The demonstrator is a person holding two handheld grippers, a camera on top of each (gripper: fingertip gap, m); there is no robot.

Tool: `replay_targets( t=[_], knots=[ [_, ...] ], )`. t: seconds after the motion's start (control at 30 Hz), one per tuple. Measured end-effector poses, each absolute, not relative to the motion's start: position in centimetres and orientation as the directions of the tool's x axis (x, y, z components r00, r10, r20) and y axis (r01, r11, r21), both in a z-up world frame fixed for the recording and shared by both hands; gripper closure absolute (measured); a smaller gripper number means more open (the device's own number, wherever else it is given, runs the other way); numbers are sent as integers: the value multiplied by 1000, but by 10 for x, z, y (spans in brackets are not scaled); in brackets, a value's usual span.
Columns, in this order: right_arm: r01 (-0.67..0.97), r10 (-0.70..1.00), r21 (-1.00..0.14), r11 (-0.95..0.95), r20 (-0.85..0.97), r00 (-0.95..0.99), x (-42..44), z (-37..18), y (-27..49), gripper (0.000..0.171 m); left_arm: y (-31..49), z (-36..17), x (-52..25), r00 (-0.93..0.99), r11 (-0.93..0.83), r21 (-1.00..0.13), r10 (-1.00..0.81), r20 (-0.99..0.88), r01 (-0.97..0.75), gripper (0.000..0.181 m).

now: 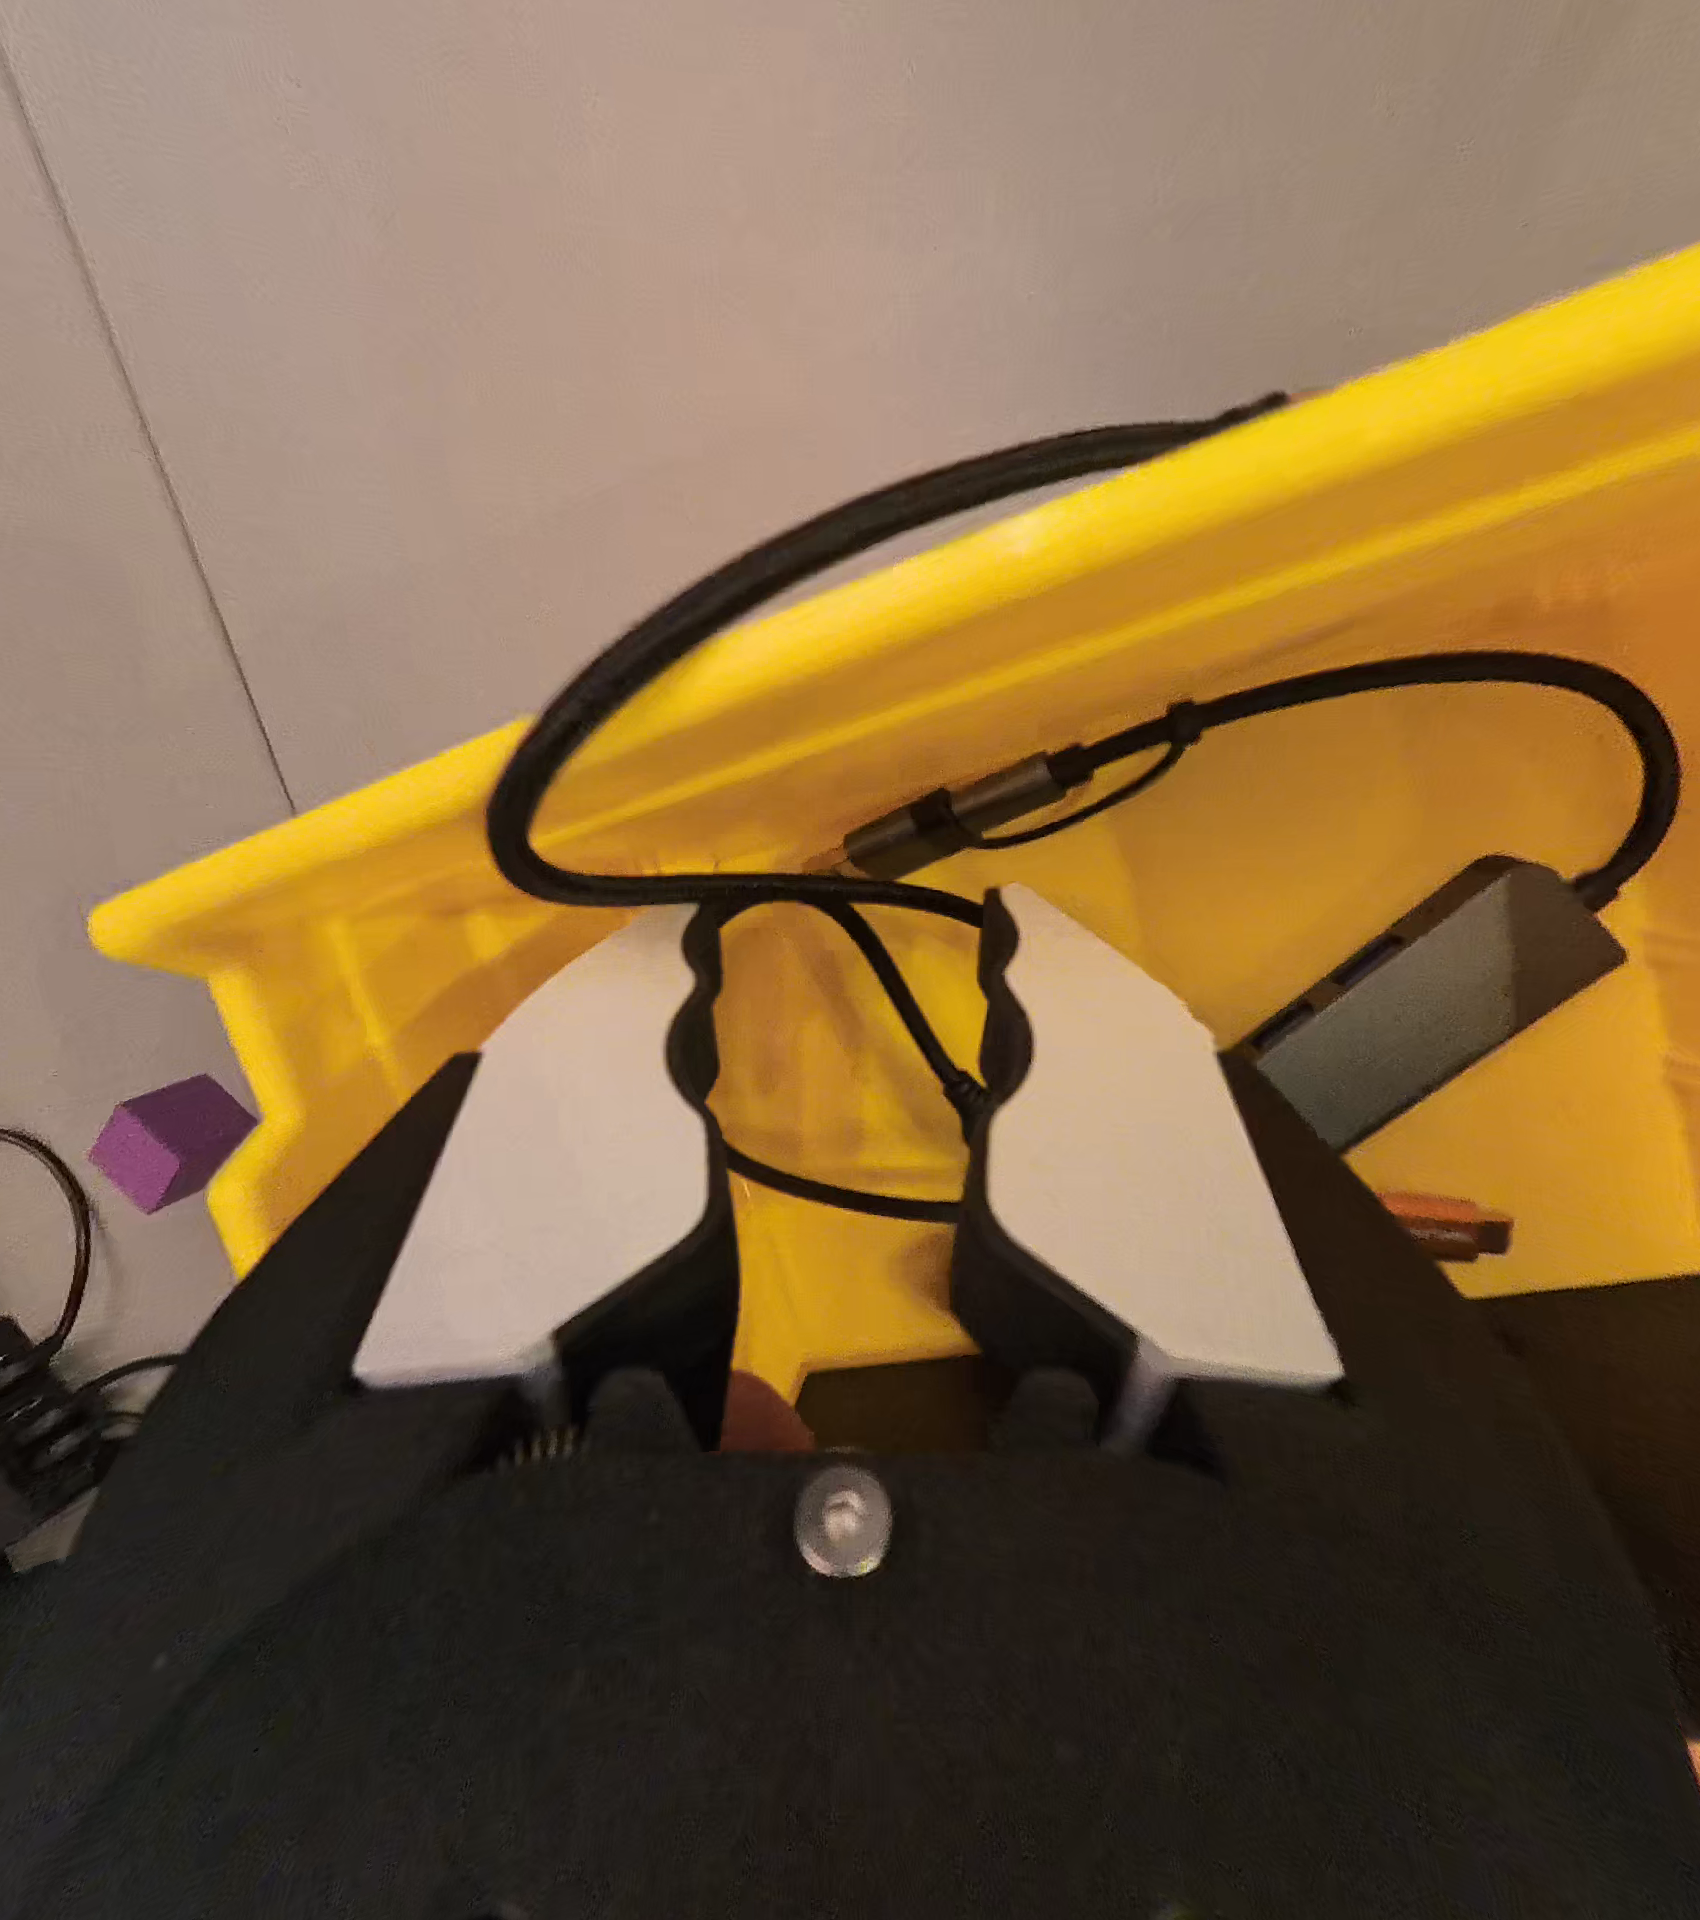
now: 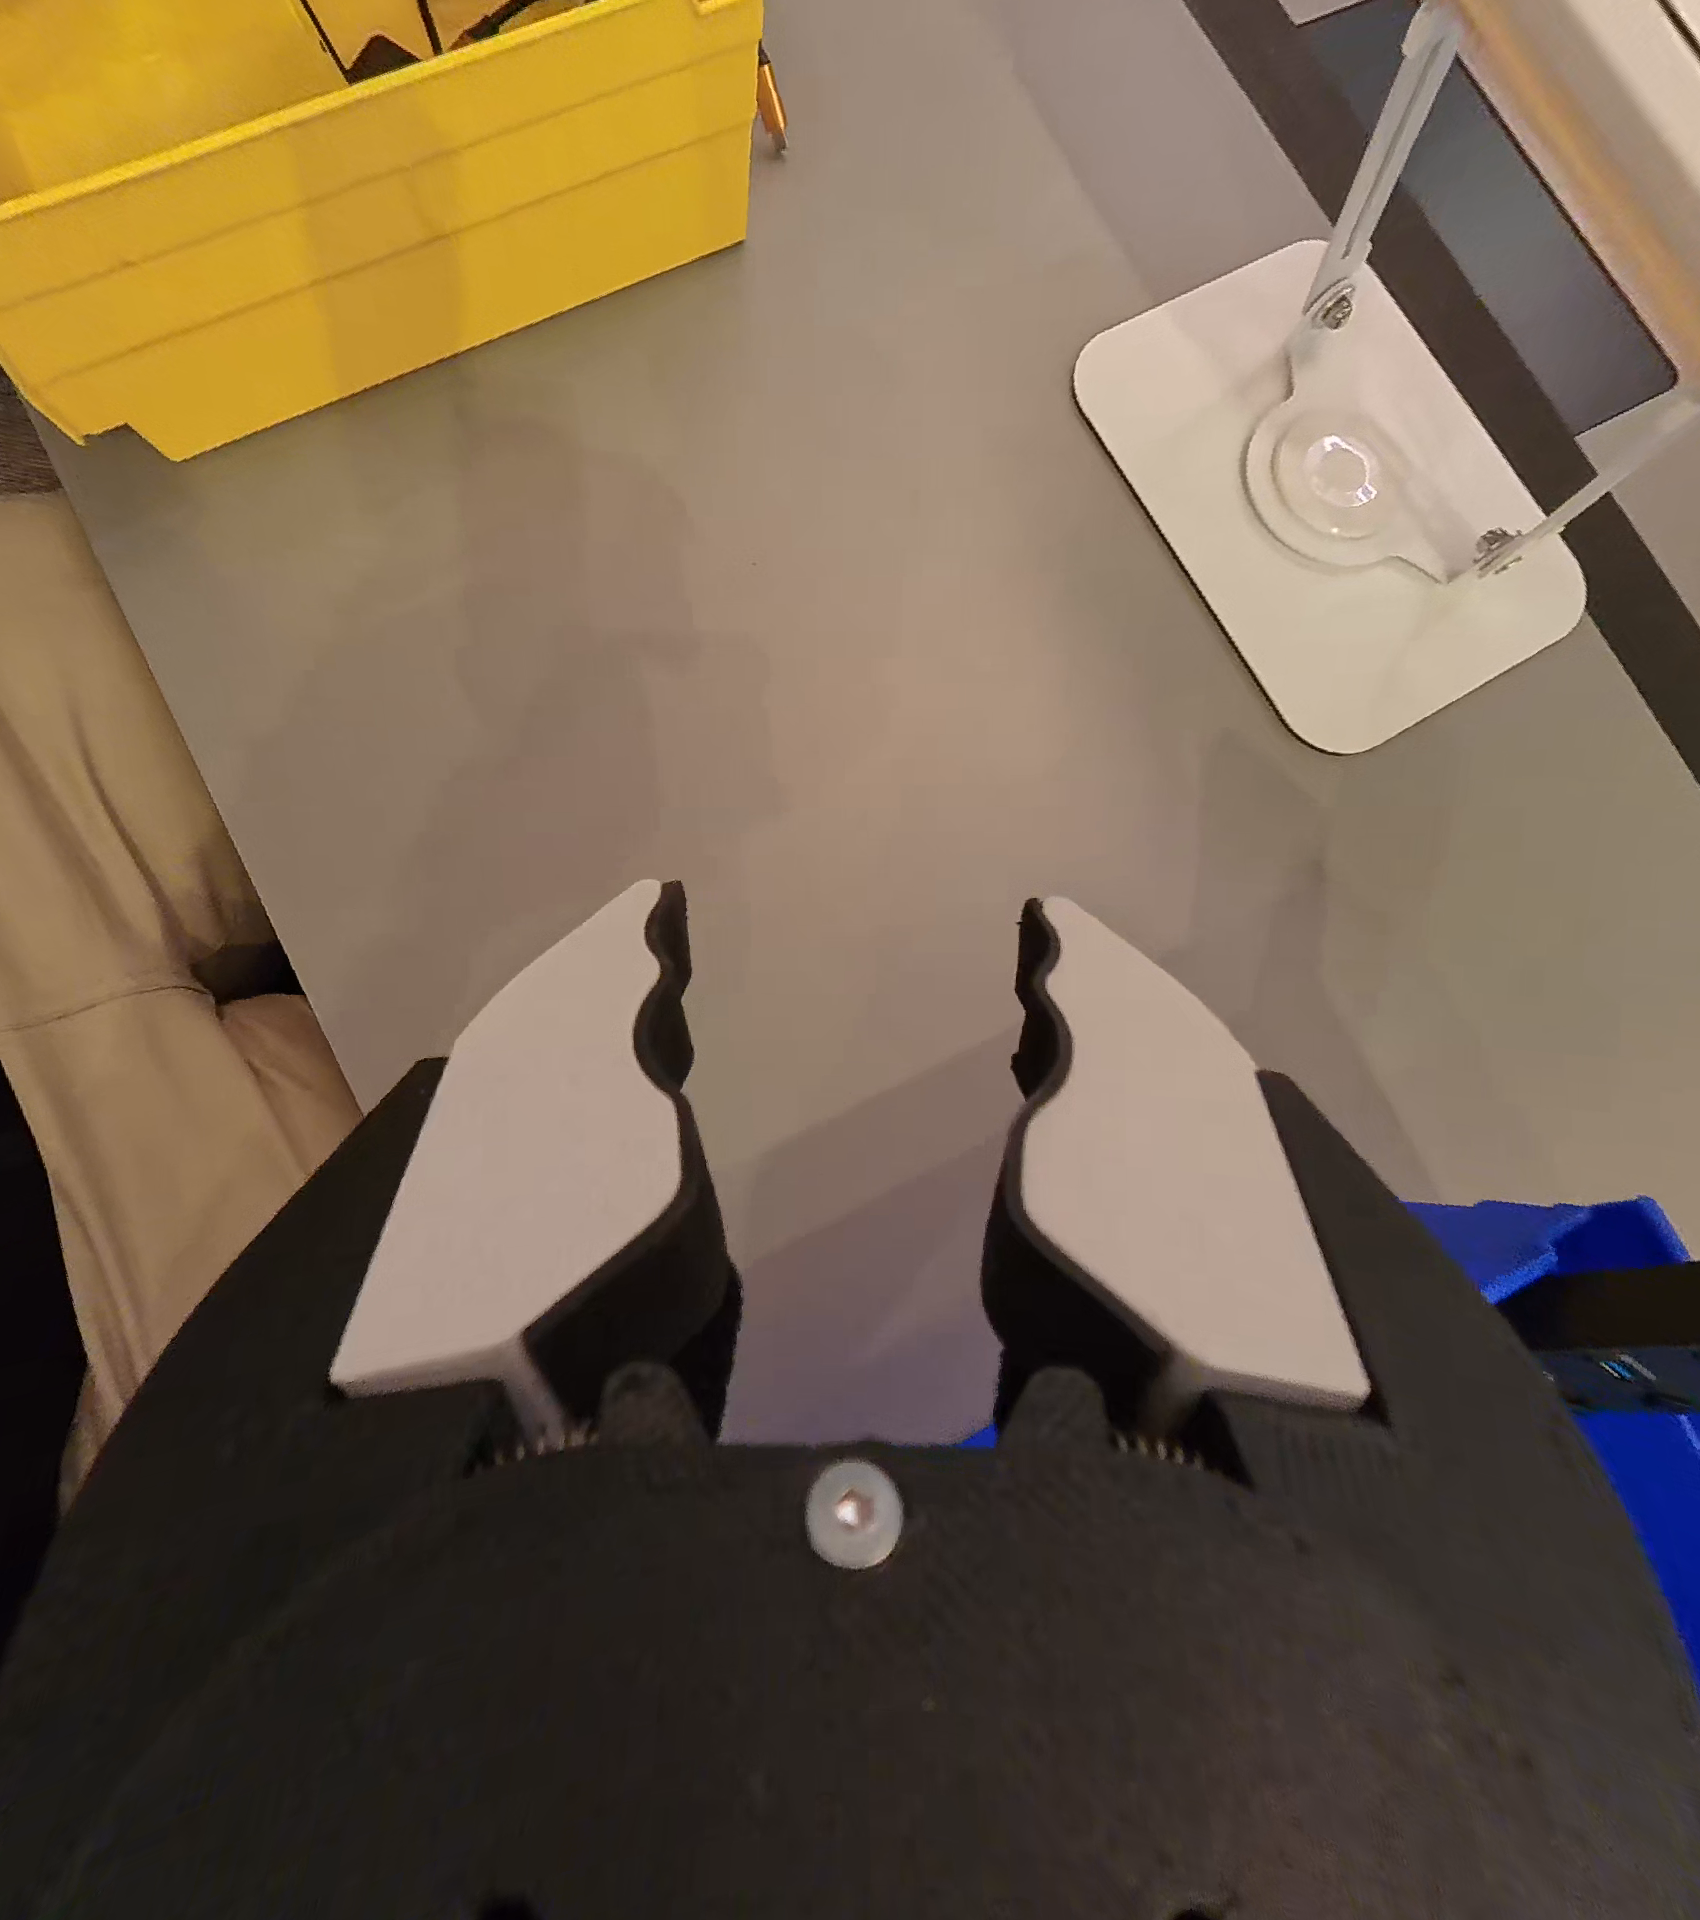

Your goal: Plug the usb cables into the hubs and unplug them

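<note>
Two braided cables [image 1: 721, 582], wavy-edged fingers [image 1: 690, 1018]

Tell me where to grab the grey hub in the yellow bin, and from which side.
Probably grip the grey hub across its two long flat sides, near the middle, coming down from above with the left gripper. It leans tilted against the yellow bin wall. Its braided cable exits the upper end, so stay clear of there.
</note>
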State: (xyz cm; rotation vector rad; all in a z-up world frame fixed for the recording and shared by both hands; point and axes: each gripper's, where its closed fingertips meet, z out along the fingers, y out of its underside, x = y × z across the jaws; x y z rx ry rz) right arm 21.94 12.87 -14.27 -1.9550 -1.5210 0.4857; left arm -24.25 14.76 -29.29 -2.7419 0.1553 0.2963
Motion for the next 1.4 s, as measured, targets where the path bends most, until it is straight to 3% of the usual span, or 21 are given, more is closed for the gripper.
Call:
replay_targets(
  t=[0.23, 0.3, 0.57, 0.6, 0.67, 0.7, 0.77, 0.8, 1.03, 1.4],
  knots=[
    [735, 968, -657, -164, 37, 249, 209, -153, 124, 111, 168, -275, -234, 978, -847, -504, -79, -192, -168, 177],
    [739, 969, -655, -159, 37, 242, 207, -155, 123, 111, 172, -262, -229, 983, -806, -568, -89, -160, -165, 177],
    [742, 975, -654, -152, 25, 221, 200, -159, 118, 111, 179, -255, -228, 975, -772, -601, -113, -189, -206, 176],
    [742, 976, -653, -151, 23, 219, 199, -159, 117, 111, 180, -256, -228, 970, -775, -590, -124, -208, -225, 173],
    [742, 976, -652, -152, 17, 215, 198, -161, 116, 111, 182, -263, -229, 964, -791, -562, -128, -235, -242, 148],
    [744, 977, -651, -152, 15, 213, 197, -162, 116, 111, 185, -265, -232, 957, -792, -555, -125, -260, -254, 147],
    [748, 978, -647, -150, 12, 206, 195, -165, 114, 111, 190, -263, -238, 937, -785, -547, -115, -330, -289, 174],
    [751, 979, -644, -148, 11, 202, 194, -166, 113, 111, 191, -263, -235, 943, -783, -555, -120, -311, -283, 176],
    [757, 982, -638, -138, 9, 187, 189, -172, 110, 112, 193, -240, -225, 949, -710, -640, -136, -283, -293, 178],
    [718, 987, -684, -131, -21, 160, 178, -171, 105, 112, 180, -139, -201, 949, -481, -818, -135, -285, -314, 178]
  ],
)
